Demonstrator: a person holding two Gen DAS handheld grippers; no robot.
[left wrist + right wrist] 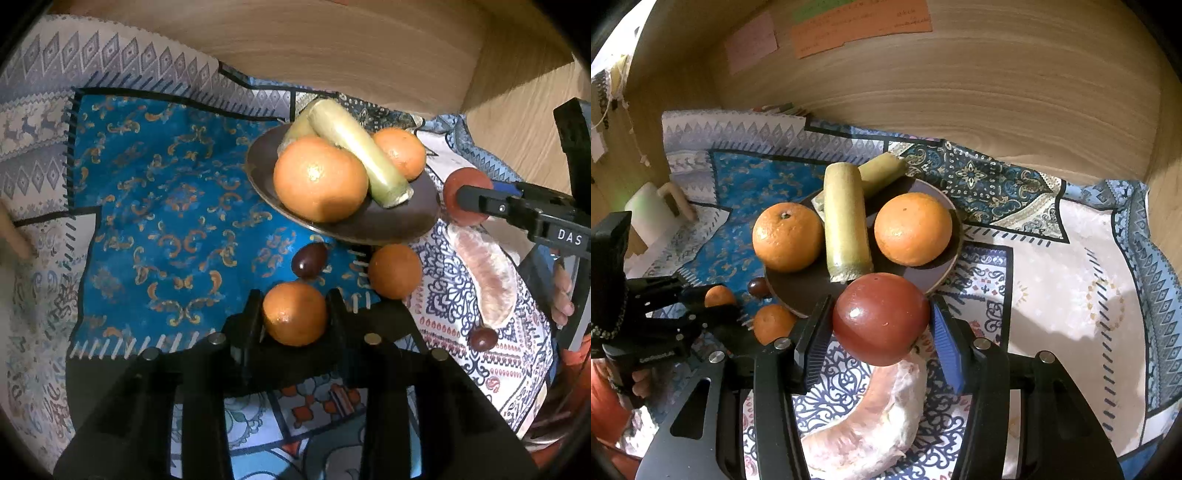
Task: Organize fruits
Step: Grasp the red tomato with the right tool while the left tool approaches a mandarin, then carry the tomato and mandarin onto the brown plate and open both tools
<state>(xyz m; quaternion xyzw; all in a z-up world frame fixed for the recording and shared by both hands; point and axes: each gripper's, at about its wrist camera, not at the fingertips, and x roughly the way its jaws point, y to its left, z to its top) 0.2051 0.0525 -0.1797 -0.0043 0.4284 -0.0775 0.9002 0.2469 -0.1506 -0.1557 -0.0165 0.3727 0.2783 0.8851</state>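
A dark round plate [402, 221] [798, 291] holds two oranges [319, 179] [912, 229] and two pale green cane pieces [360, 151] [846, 221]. My left gripper [295, 314] is shut on a small orange [295, 314] just in front of the plate; it also shows in the right wrist view [718, 295]. My right gripper [881, 319] is shut on a red tomato [881, 319] [465, 197] at the plate's right edge. Another small orange [394, 271] [772, 323], two dark plums [308, 259] [483, 339] and a pink pomelo segment [487, 273] [871, 424] lie on the cloth.
A patterned patchwork cloth [166, 206] [1052, 295] covers the surface. Wooden walls [332, 48] [960, 92] stand close behind and at the right. A white roll on a wooden holder [650, 214] stands at the far left.
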